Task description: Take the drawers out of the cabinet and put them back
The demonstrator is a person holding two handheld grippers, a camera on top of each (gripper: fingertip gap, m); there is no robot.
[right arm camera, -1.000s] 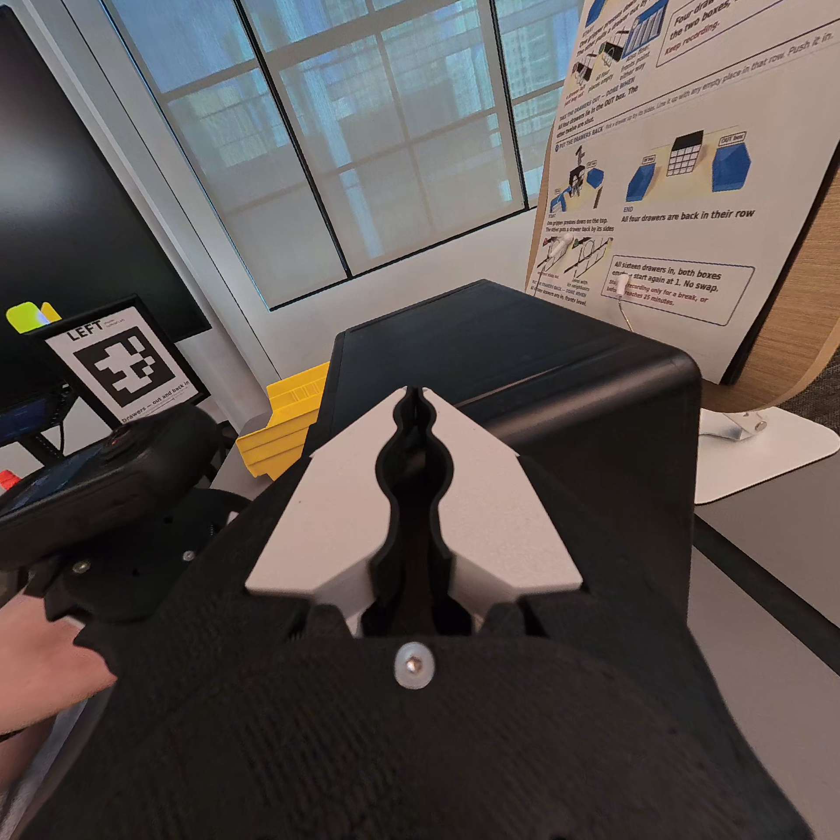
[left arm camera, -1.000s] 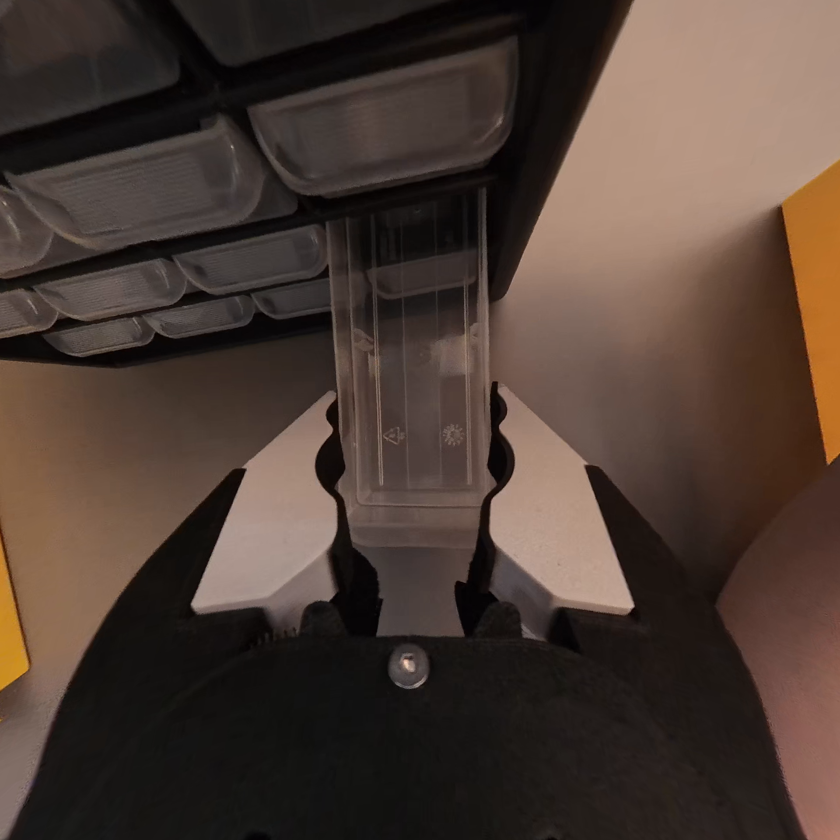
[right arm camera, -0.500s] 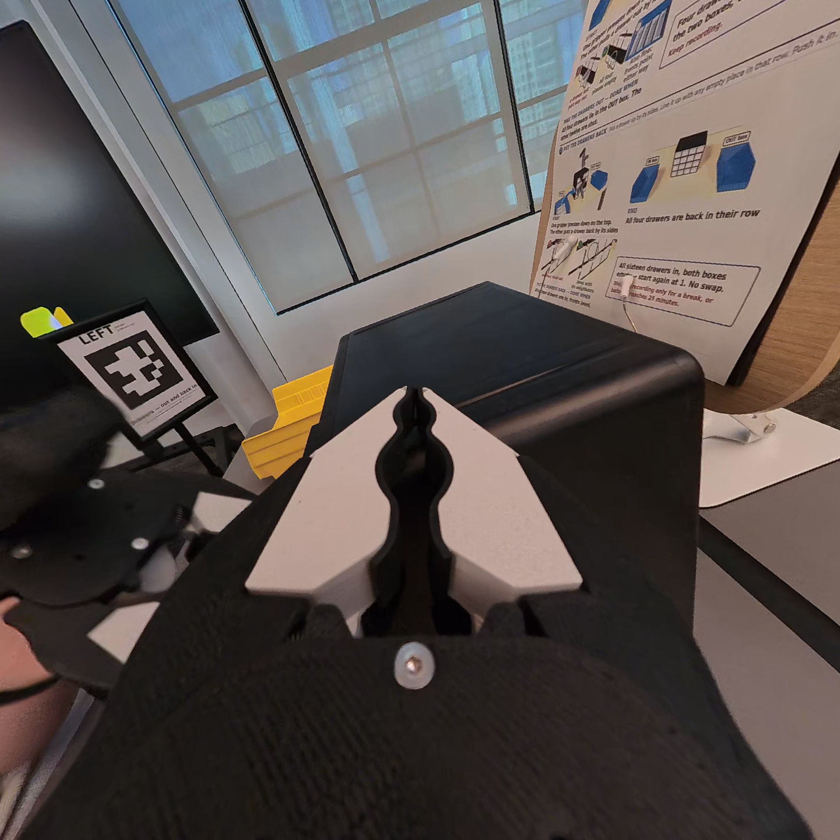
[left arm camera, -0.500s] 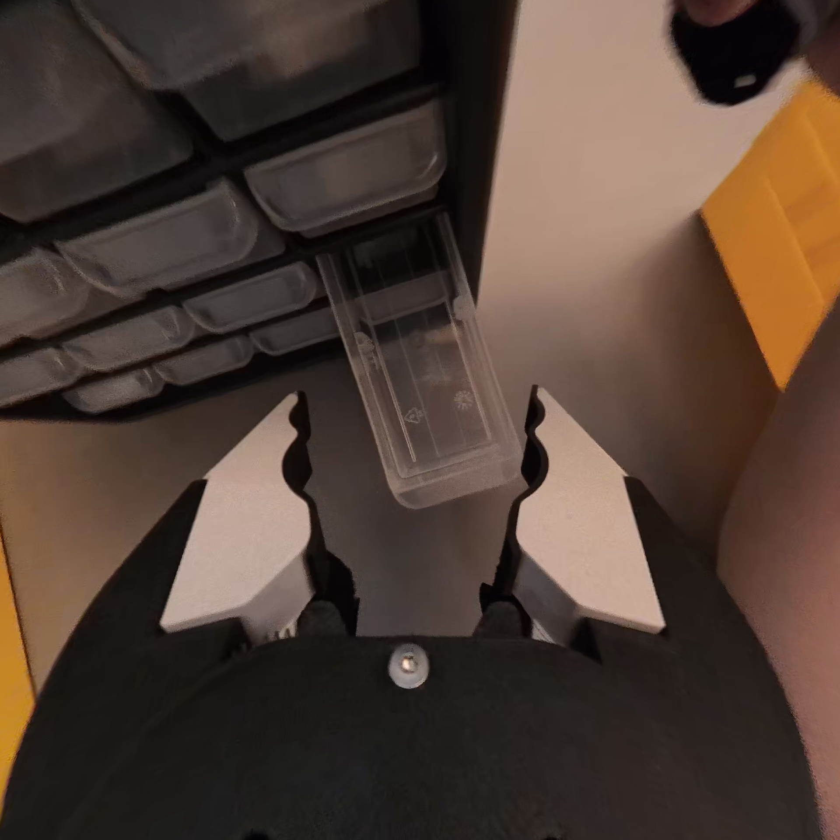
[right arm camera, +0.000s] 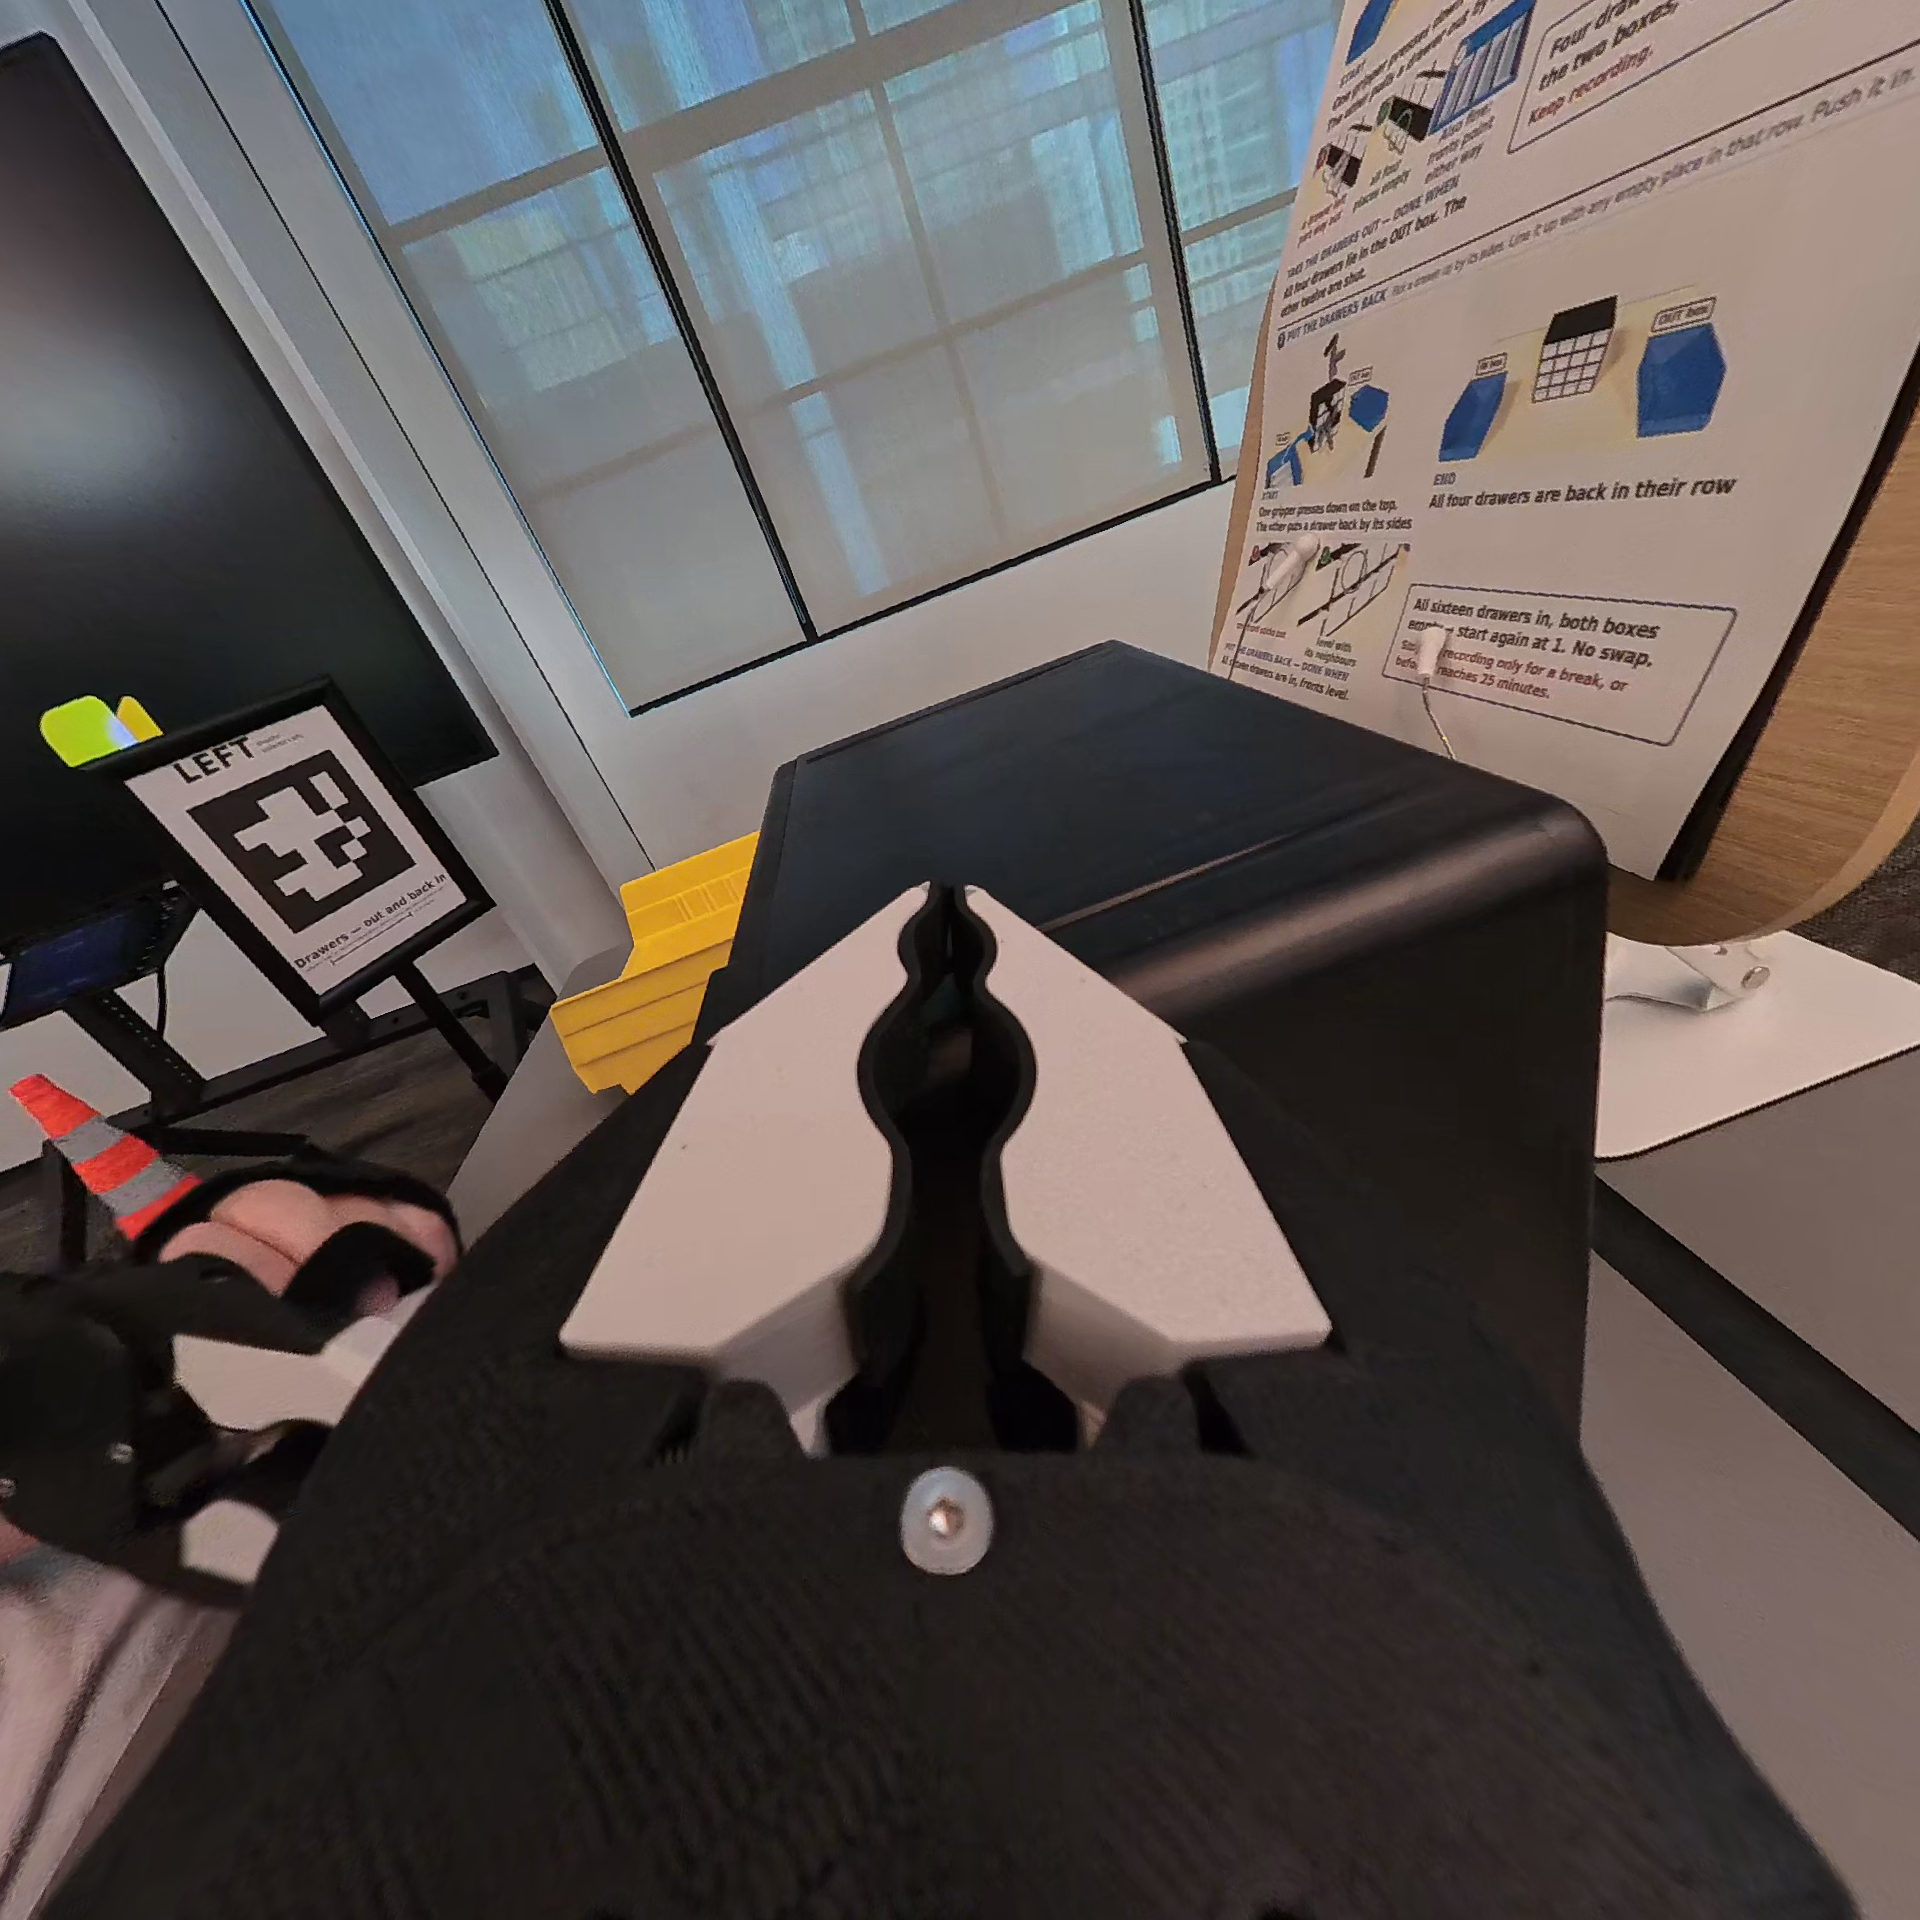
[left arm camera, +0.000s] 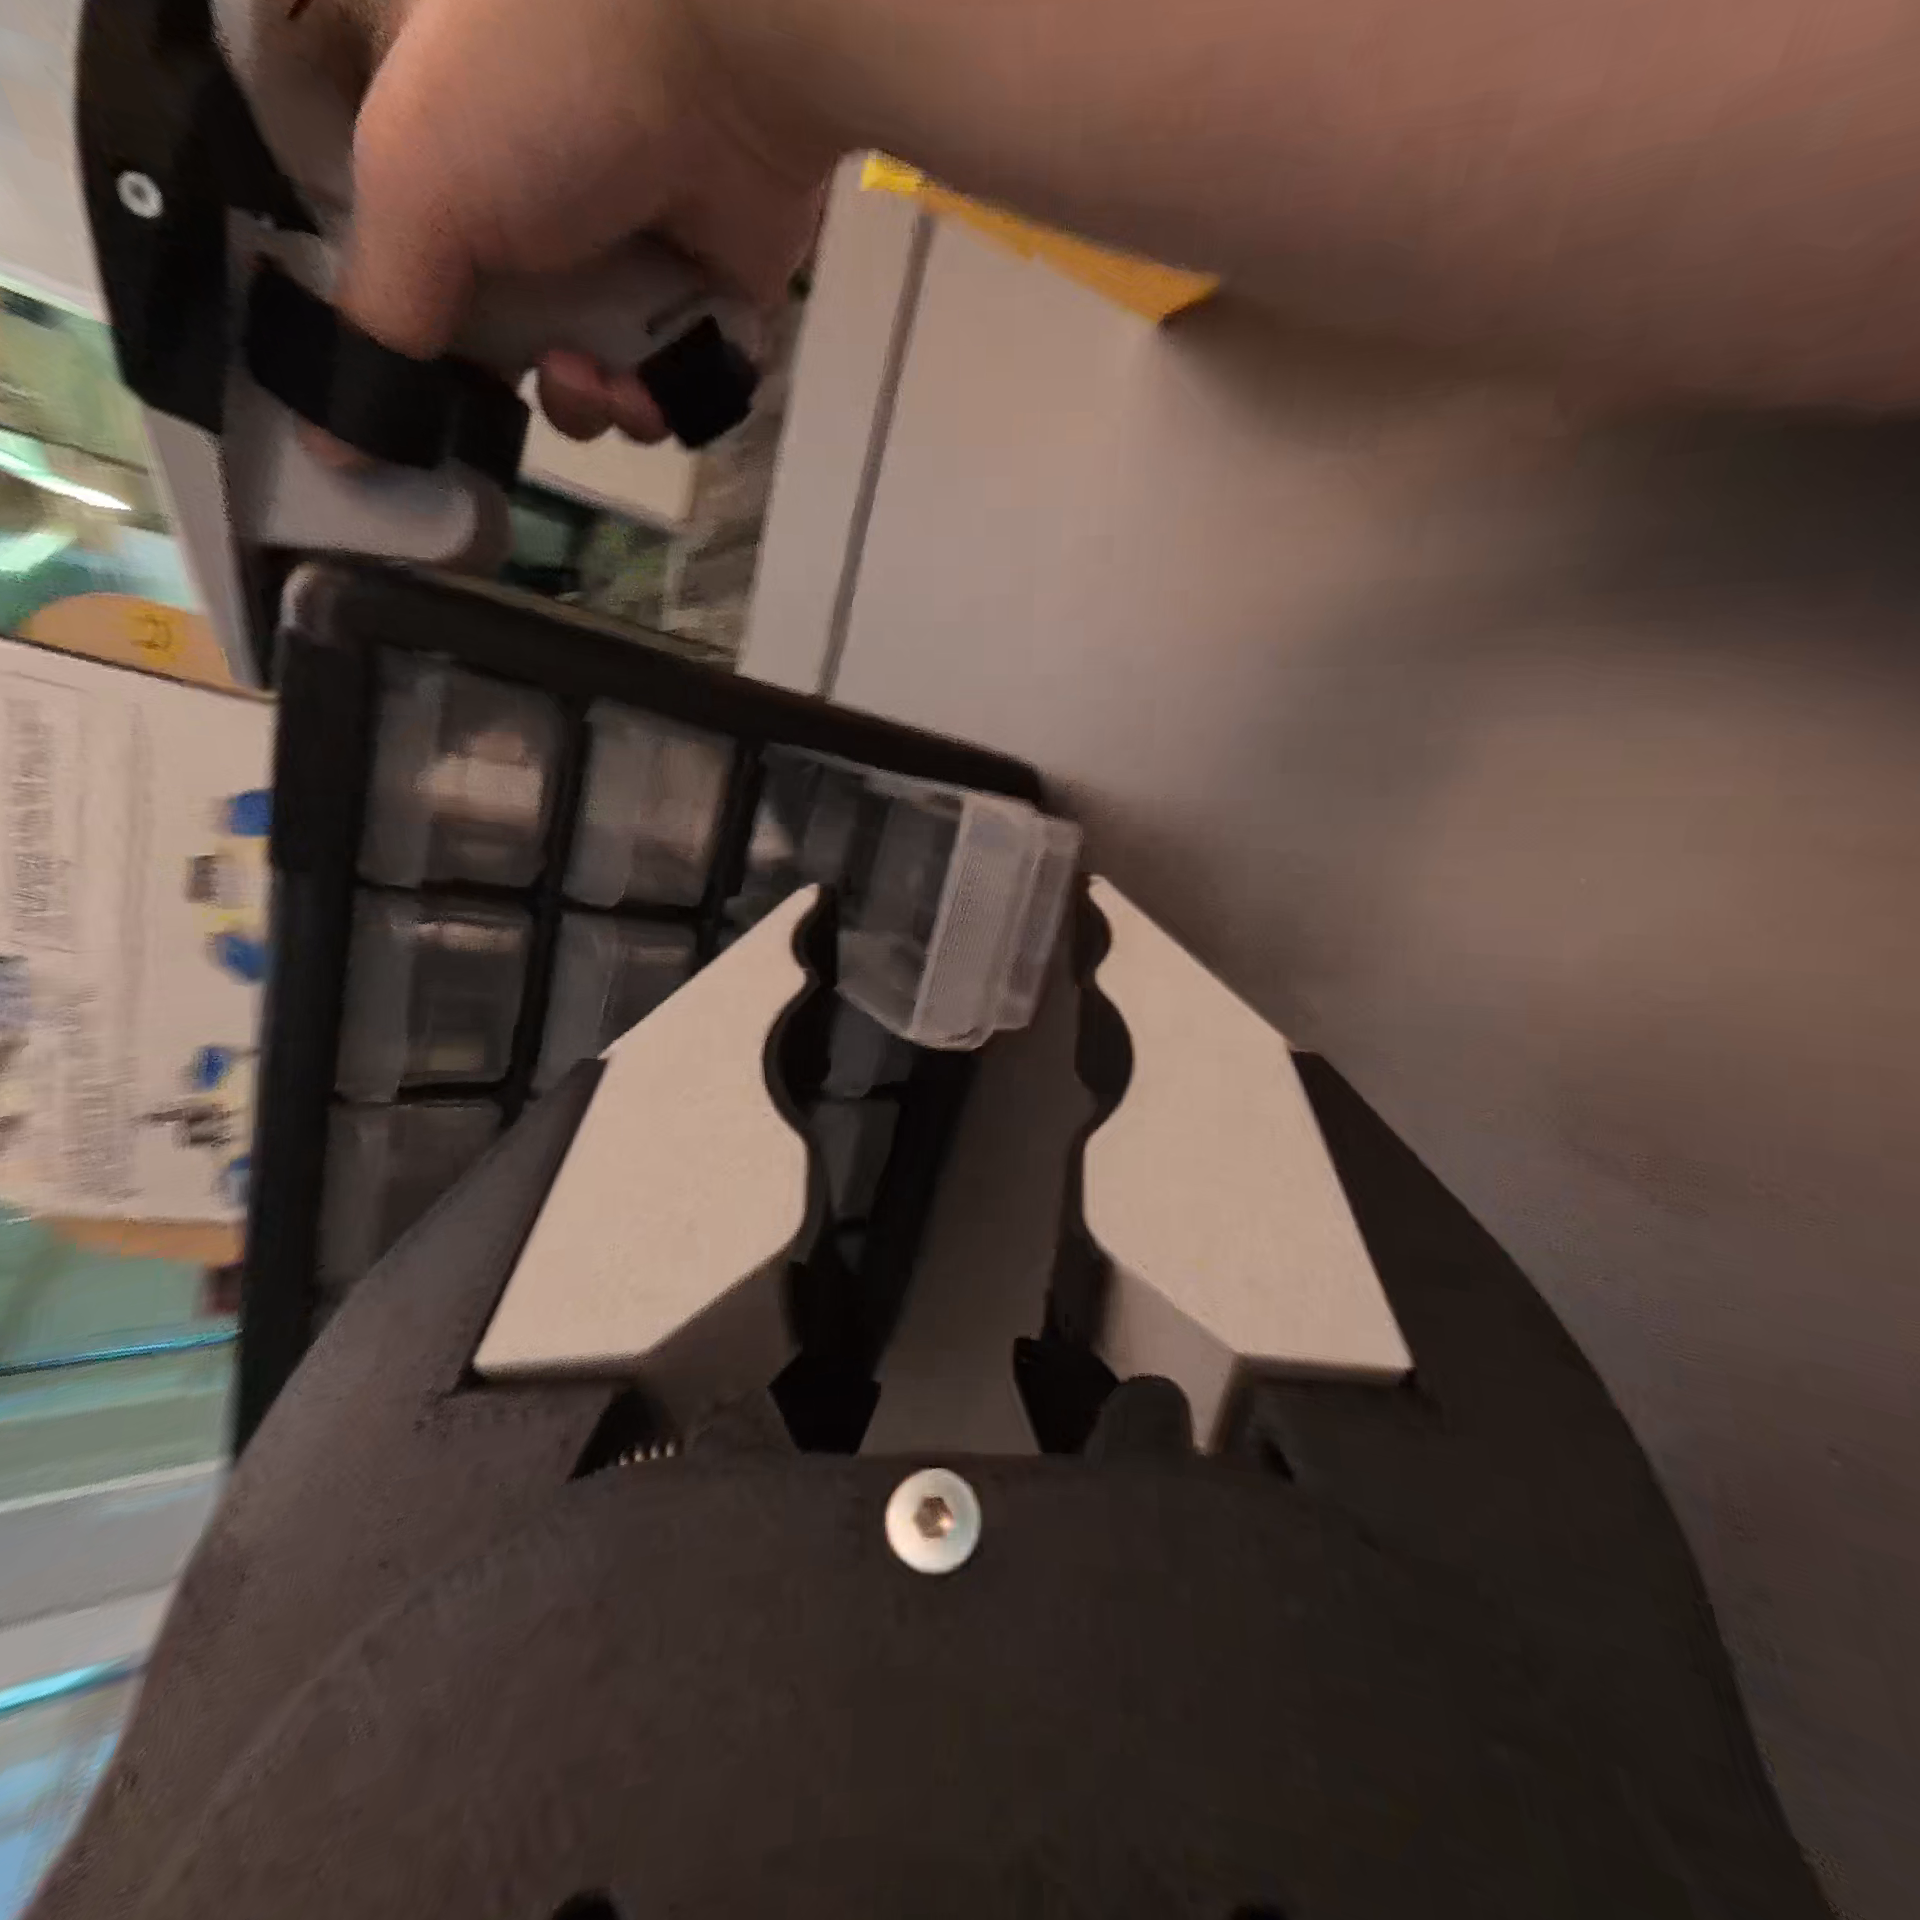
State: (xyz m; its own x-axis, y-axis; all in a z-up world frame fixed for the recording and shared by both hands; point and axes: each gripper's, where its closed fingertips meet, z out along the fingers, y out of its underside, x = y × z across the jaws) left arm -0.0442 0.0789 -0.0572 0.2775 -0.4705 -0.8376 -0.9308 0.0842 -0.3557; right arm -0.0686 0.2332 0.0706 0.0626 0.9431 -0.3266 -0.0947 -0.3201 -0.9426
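Left gripper point(left arm camera: 951, 914): jaws apart, empty, aimed at protruding drawer.
Clear plastic drawer point(left arm camera: 961, 920): top row, right end of black plastic drawer cabinet point(left arm camera: 312, 935), partly pulled out, tilted; image blurred.
Right gripper point(right arm camera: 945, 899): fingertips together, empty, resting on cabinet top.

Left wrist view dim, warm and motion-blurred; right wrist view sharp, daylit, edge-warped.
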